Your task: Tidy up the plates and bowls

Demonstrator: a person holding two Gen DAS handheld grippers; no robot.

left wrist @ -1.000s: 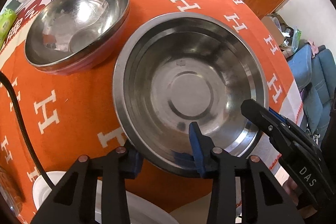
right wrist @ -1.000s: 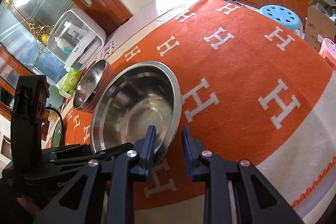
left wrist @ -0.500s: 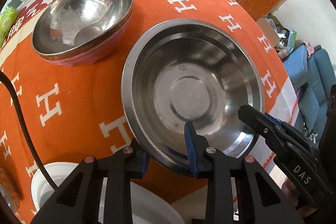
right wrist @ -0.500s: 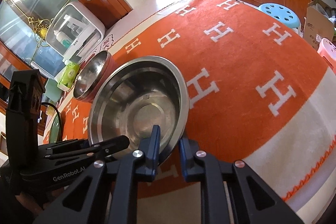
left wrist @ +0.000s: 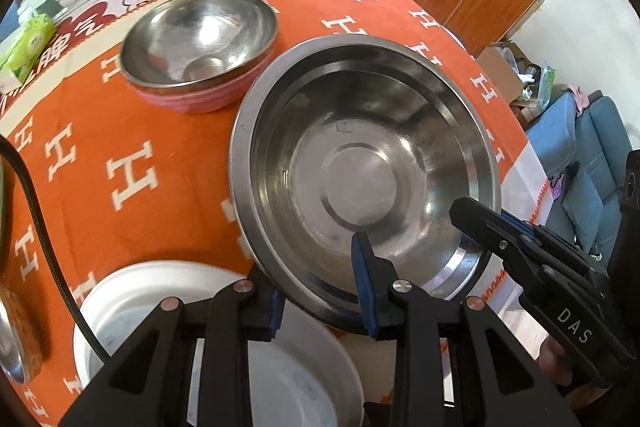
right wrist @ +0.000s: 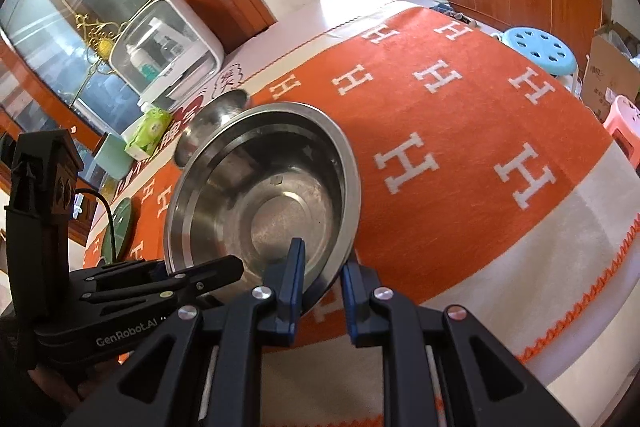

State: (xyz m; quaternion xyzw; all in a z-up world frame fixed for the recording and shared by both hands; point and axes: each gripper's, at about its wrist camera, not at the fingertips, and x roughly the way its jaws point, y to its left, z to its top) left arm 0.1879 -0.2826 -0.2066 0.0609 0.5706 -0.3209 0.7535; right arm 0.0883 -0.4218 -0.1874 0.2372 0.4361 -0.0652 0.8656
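Observation:
A large steel bowl (left wrist: 360, 155) is lifted and tilted above the orange tablecloth. My left gripper (left wrist: 320, 291) is shut on its near rim, one finger inside and one under. My right gripper (right wrist: 322, 279) is shut on the rim of the same bowl (right wrist: 256, 195) at its other near side. A smaller steel bowl (left wrist: 200, 35) sits on a stack of pink bowls behind it; it also shows in the right wrist view (right wrist: 212, 123). White plates (left wrist: 172, 307) lie under the left gripper.
The orange cloth (right wrist: 460, 131) covers the table, with its edge at the near right. A green tissue pack (left wrist: 28, 47) and a white appliance (right wrist: 168, 55) stand at the back. A black cable (left wrist: 36, 207) runs on the left. A green plate (right wrist: 120, 227) lies far left.
Both grippers have lifted the large steel bowl off the cloth and tilted it toward me. The right gripper has closed on the rim. More of the white plates shows below.

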